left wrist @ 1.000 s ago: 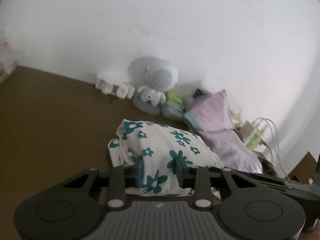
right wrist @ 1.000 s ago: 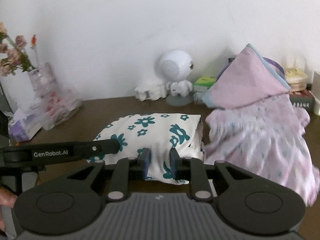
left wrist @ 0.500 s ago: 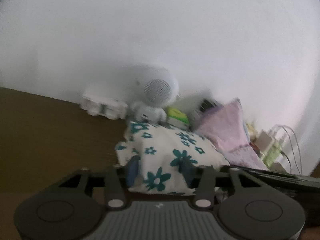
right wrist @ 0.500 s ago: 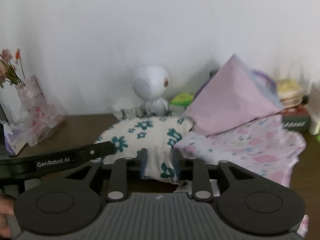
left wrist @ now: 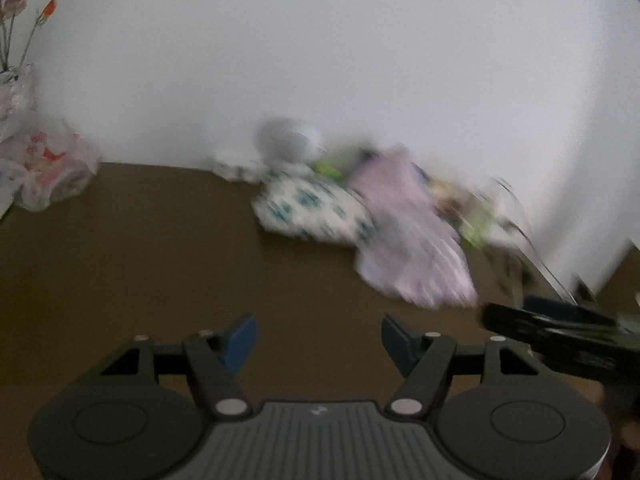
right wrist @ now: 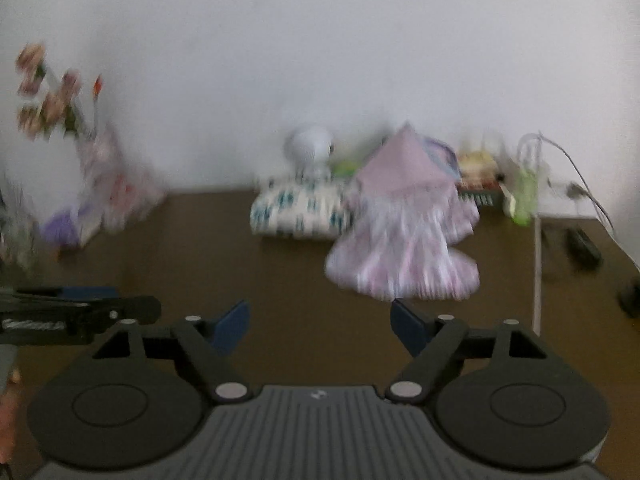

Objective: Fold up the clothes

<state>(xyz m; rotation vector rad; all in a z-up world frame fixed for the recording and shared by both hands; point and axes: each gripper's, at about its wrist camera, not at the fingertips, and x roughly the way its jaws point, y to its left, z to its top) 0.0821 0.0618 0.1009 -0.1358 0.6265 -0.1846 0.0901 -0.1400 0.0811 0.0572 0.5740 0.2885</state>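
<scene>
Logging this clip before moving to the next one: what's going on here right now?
A person is folding clothes with two tools. The left hand-held gripper and right hand-held gripper are both open and empty, over bare brown tabletop. A folded white cloth with teal flowers lies near the wall, touching a crumpled pink floral garment that looks unfolded. Both views are motion-blurred.

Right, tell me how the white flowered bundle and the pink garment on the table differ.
The flowered bundle is white with teal flowers; the pink garment is pale pink.
The flowered bundle lies as a compact folded packet; the pink garment is heaped, rising to a peak and spreading loosely in front.
The flowered bundle sits left of the pink garment.
Both rest near the wall on the brown table, with neither claw holding them.
</scene>
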